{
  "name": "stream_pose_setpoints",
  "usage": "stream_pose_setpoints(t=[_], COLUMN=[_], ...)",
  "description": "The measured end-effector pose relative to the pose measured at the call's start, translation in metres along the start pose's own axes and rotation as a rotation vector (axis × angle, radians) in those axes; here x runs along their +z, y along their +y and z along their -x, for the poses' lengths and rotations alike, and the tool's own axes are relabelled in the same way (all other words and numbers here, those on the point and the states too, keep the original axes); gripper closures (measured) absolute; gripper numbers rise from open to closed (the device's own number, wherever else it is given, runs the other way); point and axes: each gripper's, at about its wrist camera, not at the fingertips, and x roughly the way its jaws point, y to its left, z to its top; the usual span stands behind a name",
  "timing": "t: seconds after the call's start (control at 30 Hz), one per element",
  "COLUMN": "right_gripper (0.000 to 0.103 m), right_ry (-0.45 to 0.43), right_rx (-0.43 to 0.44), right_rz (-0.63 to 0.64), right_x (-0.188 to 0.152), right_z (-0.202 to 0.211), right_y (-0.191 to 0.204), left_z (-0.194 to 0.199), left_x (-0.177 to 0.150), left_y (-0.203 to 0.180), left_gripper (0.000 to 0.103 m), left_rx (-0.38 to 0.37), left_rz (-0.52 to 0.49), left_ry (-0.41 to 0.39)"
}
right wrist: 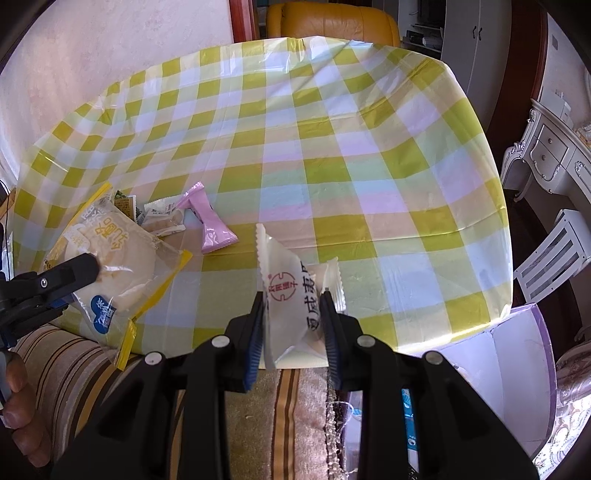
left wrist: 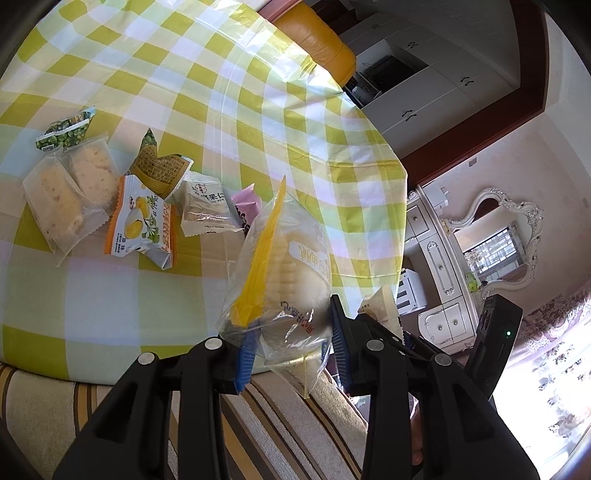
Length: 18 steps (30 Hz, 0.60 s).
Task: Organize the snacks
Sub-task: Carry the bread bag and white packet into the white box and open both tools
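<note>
My left gripper (left wrist: 291,332) is shut on a clear zip bag with a yellow seal (left wrist: 284,273), which holds a pale round bun; the bag hangs above the table's near edge and also shows at the left of the right wrist view (right wrist: 118,258). My right gripper (right wrist: 293,306) is shut on a white snack packet with red print (right wrist: 291,291), held upright over the near edge. Several loose snacks lie on the checked tablecloth (left wrist: 184,92): two clear cake packets (left wrist: 70,192), an orange packet (left wrist: 142,218), a white packet (left wrist: 205,206) and a pink packet (right wrist: 208,218).
A green packet (left wrist: 66,129) and a wafer packet (left wrist: 159,166) lie behind the pile. A striped cloth (right wrist: 258,398) lies below the table edge. A white box with a purple rim (right wrist: 517,369) stands low at the right. An orange chair (right wrist: 332,20) stands beyond the table.
</note>
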Motion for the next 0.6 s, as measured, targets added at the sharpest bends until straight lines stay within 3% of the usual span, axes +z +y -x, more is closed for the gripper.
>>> stream_pose_setpoints(t=[0.3,0.6], right_gripper=[0.074,0.074], right_ry=[-0.008,0.012], right_rx=[-0.04,-0.144], right_rz=[-0.064,-0.198], right_x=[-0.011,-0.039], right_z=[0.008,0.016], right_y=[-0.036,-0.11], left_z=[-0.018,-0.077], left_x=[-0.004,-0.03], left_y=[-0.019,-0.078], left_gripper=[0.069,0.069], left_rx=[-0.002,-0.046], left_rz=[-0.046,-0.171], left_ry=[0.051,0.211])
